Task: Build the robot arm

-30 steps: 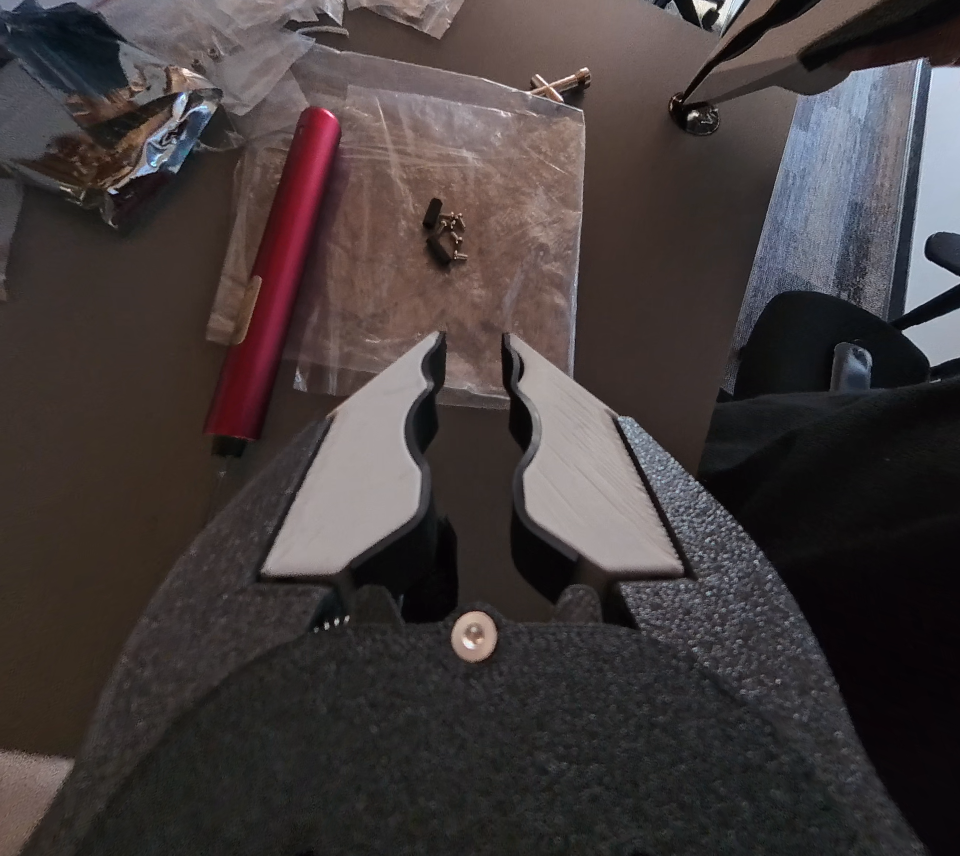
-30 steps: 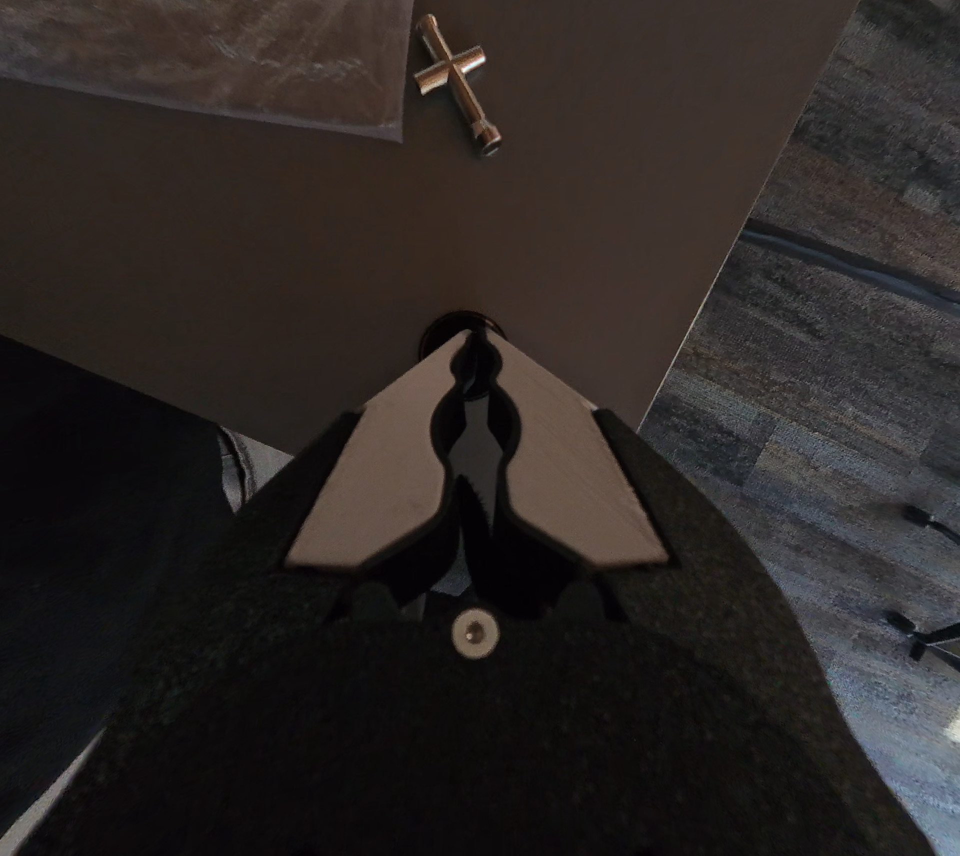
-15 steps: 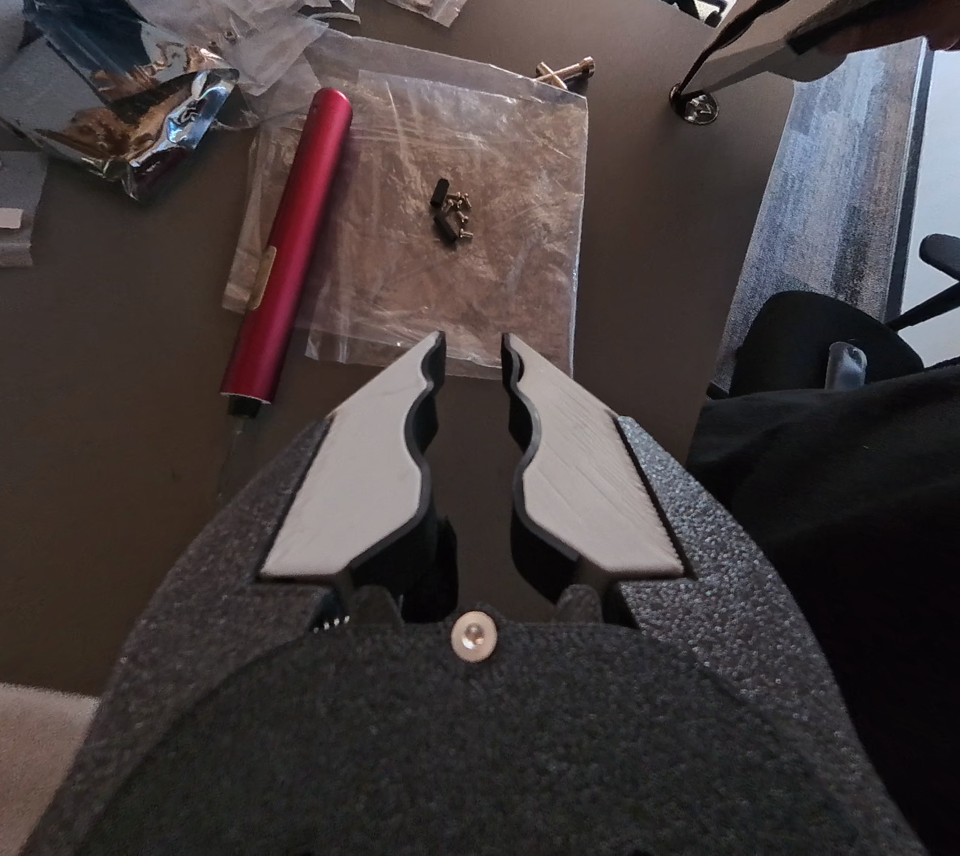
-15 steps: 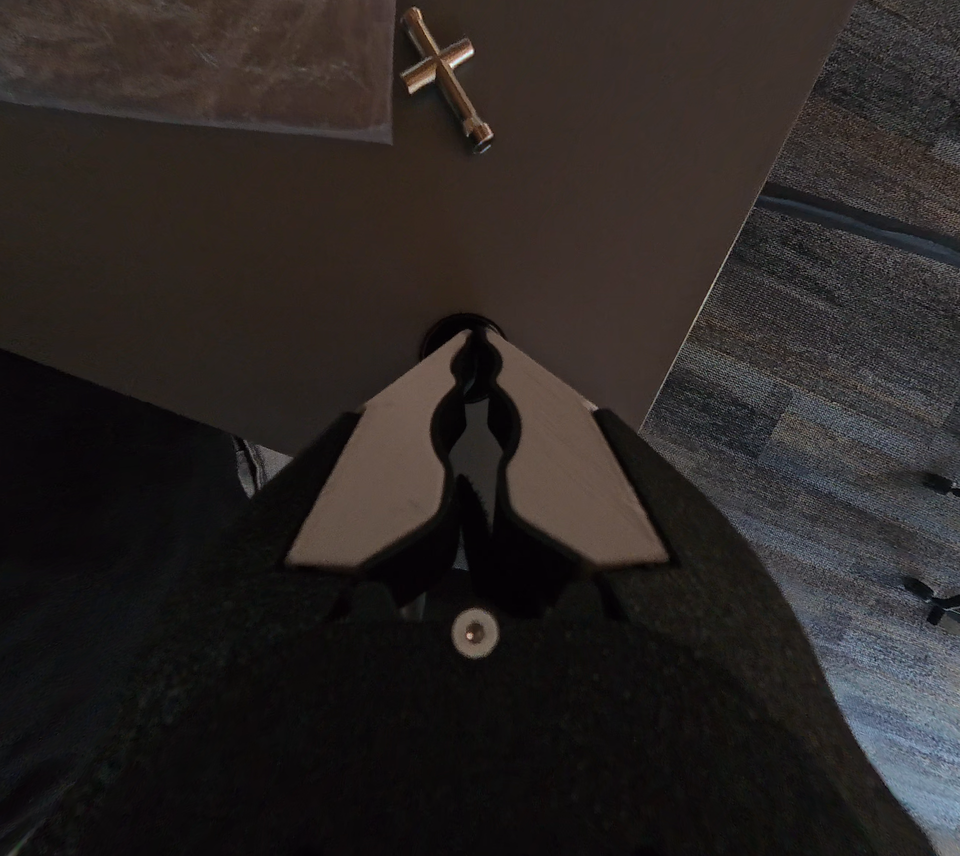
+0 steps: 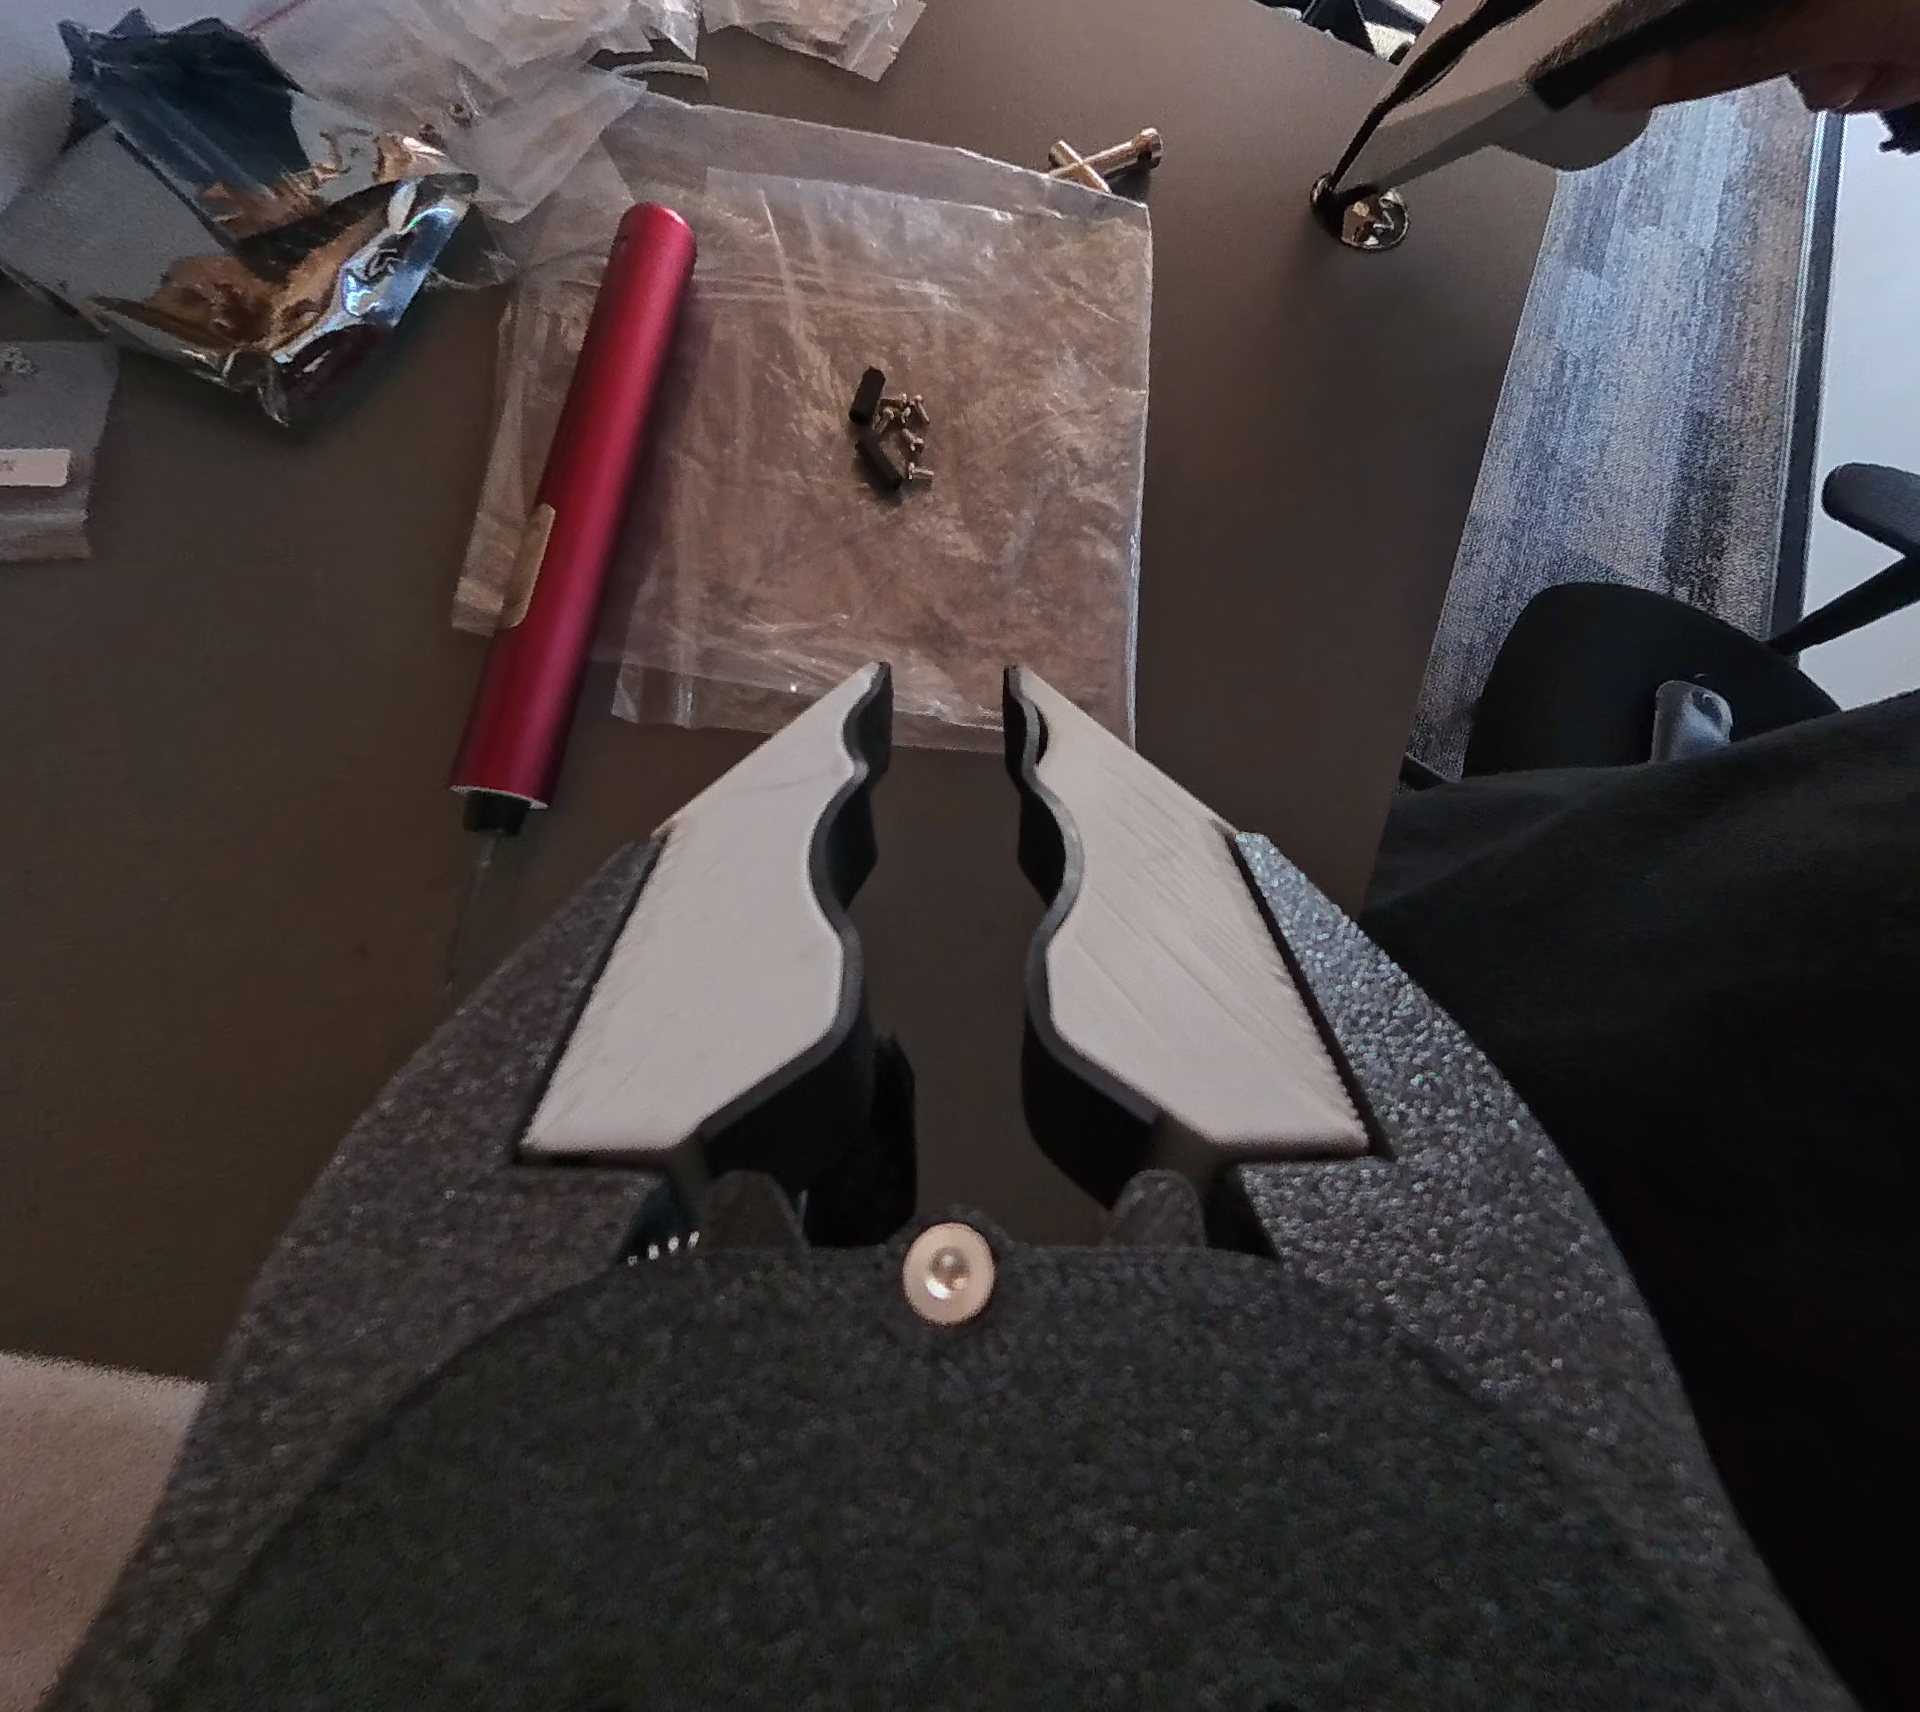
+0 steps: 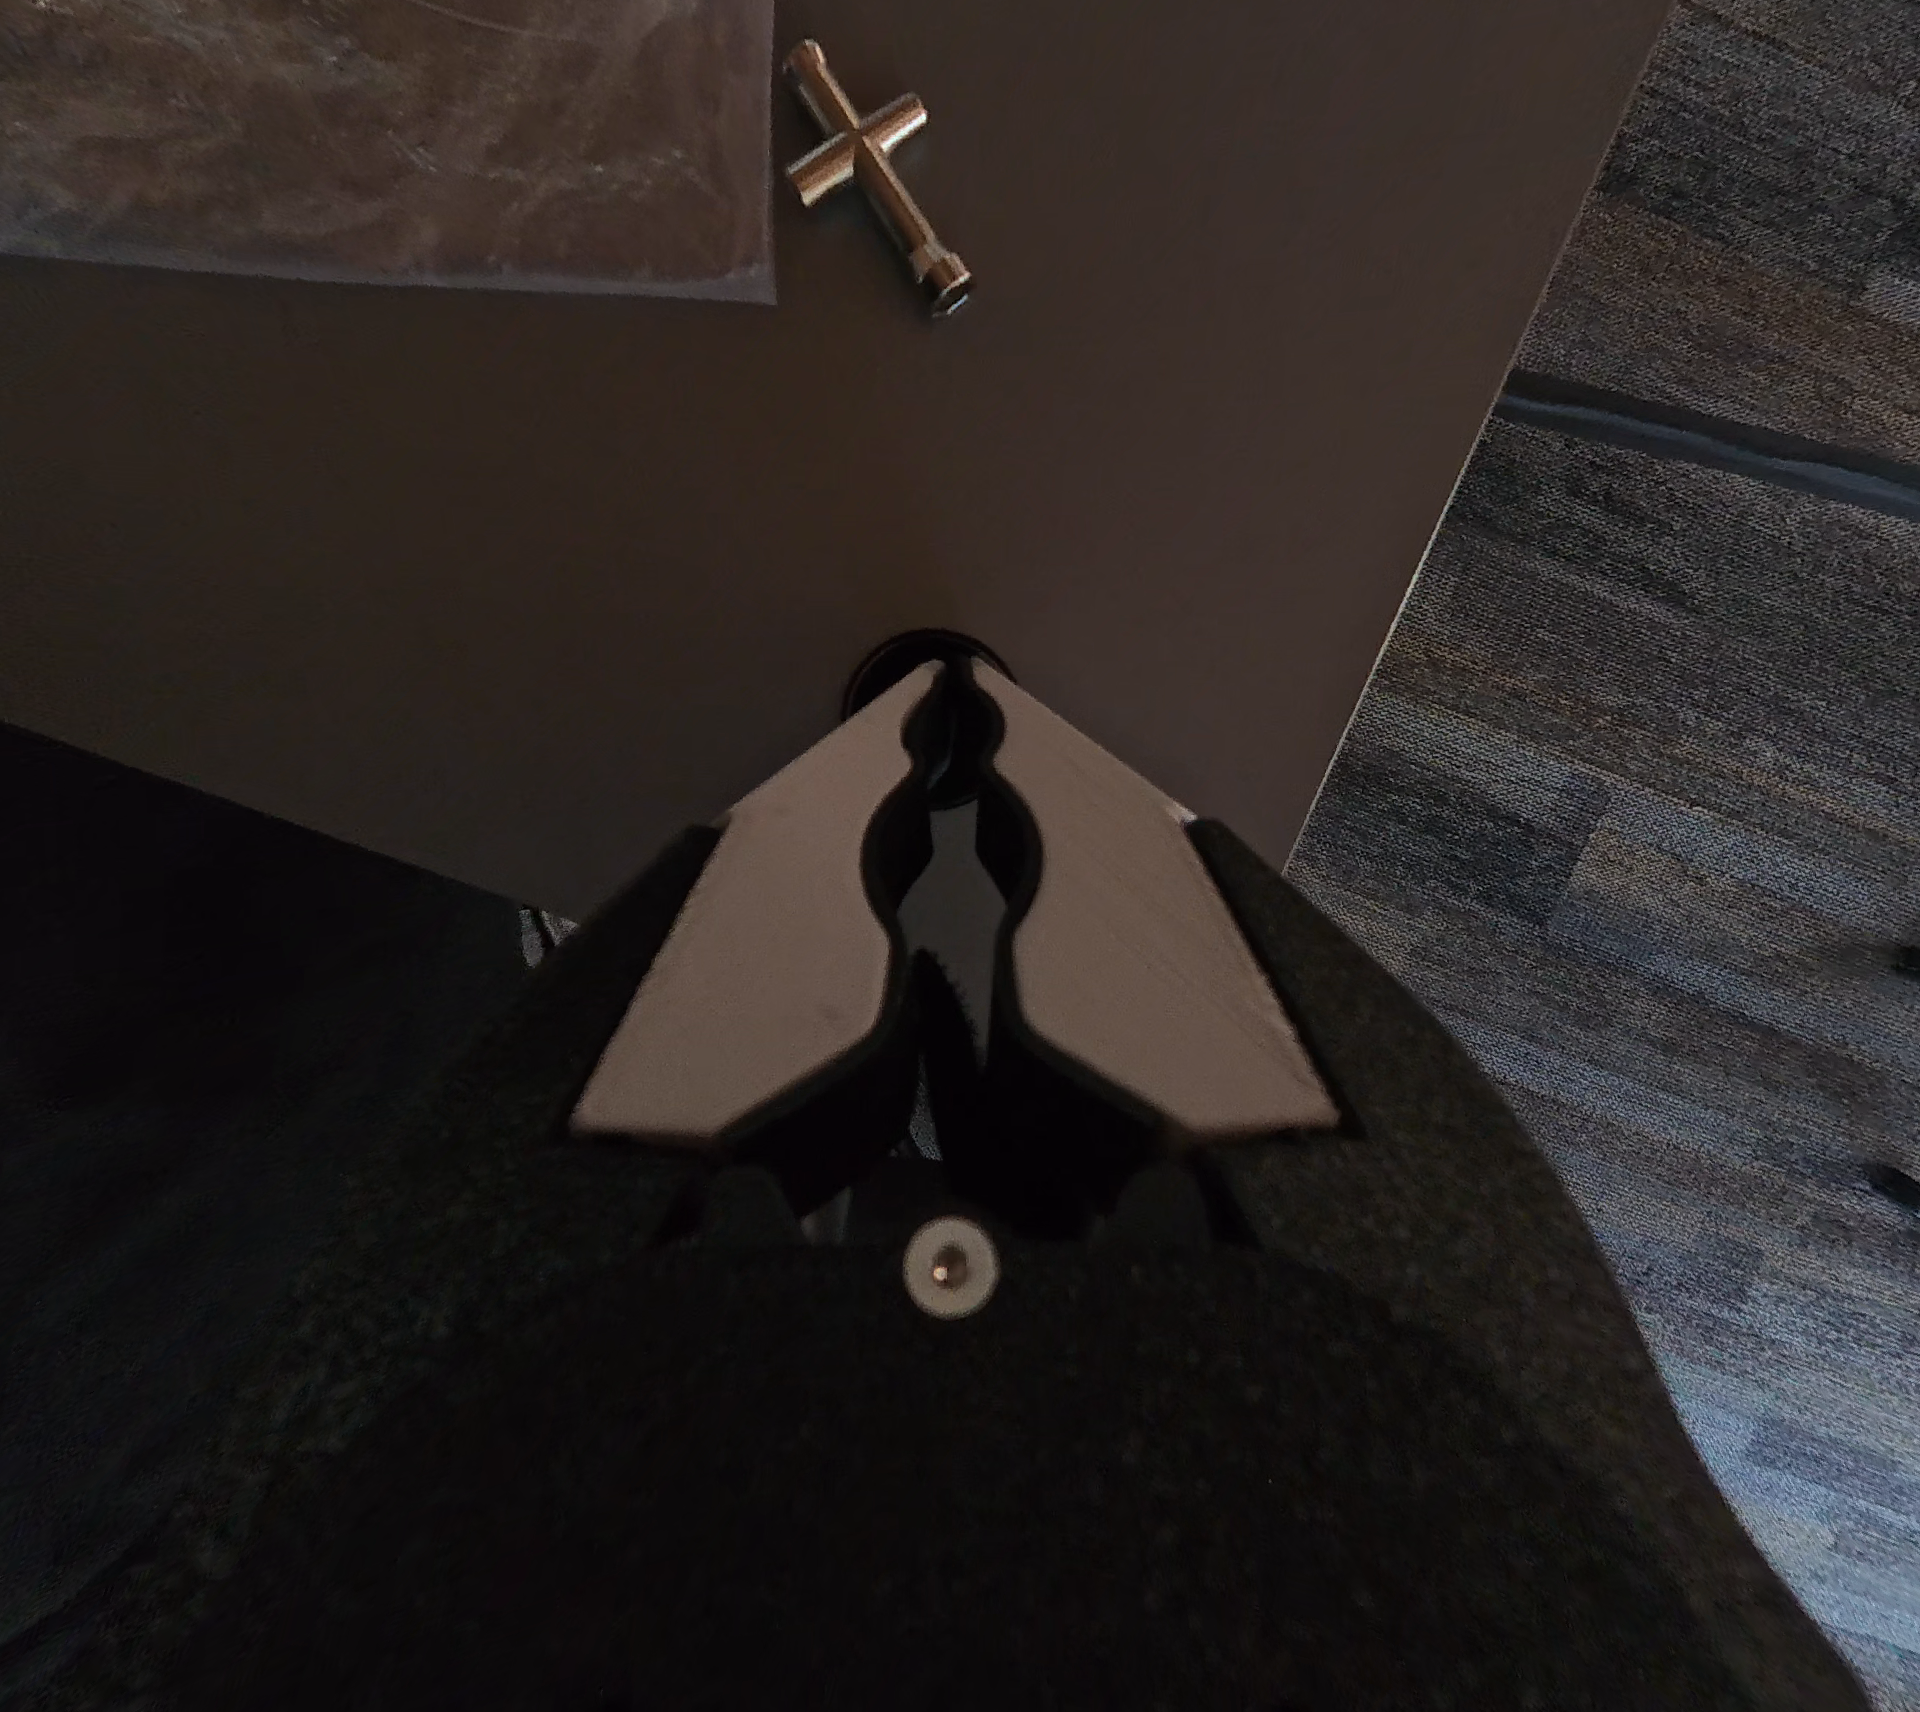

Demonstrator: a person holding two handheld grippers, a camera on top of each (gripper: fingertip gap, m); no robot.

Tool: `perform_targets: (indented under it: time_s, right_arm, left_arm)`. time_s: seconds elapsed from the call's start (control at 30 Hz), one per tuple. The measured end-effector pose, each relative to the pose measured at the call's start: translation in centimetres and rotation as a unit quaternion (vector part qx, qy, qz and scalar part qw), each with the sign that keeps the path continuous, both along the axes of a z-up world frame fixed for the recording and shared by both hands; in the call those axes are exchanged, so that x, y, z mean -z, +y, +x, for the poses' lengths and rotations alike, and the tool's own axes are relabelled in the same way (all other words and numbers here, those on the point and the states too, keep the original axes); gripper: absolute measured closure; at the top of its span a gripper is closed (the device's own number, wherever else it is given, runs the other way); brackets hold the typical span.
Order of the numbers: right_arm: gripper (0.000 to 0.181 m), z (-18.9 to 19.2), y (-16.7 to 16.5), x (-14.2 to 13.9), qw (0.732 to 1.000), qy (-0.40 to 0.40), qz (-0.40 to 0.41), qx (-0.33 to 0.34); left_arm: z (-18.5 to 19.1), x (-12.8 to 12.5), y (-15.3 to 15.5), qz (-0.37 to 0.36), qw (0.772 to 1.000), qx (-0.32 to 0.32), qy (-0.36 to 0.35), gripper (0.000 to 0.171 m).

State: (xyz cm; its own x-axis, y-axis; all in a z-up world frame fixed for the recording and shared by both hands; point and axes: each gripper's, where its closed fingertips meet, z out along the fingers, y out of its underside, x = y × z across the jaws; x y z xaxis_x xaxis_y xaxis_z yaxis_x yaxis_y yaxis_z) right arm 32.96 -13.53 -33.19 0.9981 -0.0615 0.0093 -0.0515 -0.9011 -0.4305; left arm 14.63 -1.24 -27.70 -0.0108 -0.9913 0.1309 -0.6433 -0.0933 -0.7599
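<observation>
Jaws: the left gripper is hanging parted and empty over the clear plastic bag, screws dead ahead, red screwdriver lying lengthwise to its left. The right gripper is pinching closed on a small dark round fitting near the table edge, cross wrench lying ahead.

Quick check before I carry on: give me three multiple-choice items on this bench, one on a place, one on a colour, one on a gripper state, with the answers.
1. Where do the small screws lie?
A. on the clear plastic bag
B. on the foil bag
C. on the floor

2. What colour is the long cylinder tool?
A. blue
B. red
C. green

3. How does the left gripper stand?
A. shut on the cross wrench
B. shut, holding nothing
C. open, holding nothing

Answers: 1 A, the screws sit mid-bag; 2 B, its barrel is red; 3 C, a clear gap shows between its fingers with nothing in it.
</observation>
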Motion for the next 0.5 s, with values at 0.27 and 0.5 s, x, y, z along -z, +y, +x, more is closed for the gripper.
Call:
perform_targets:
  time_s: [0.27,0.5]
  right_arm:
    - [0.181,0.0,0.0,-0.2,1.000,-0.008,-0.005,-0.003]
    - [0.181,0.1,-0.3,-0.4,1.000,-0.001,-0.011,-0.012]
  left_arm:
    - [-0.8,0.1,0.2,0.008,1.000,-0.003,0.000,0.151]
    - [-1.1,-0.7,0.4,0.008,1.000,-0.014,-0.013,0.151]
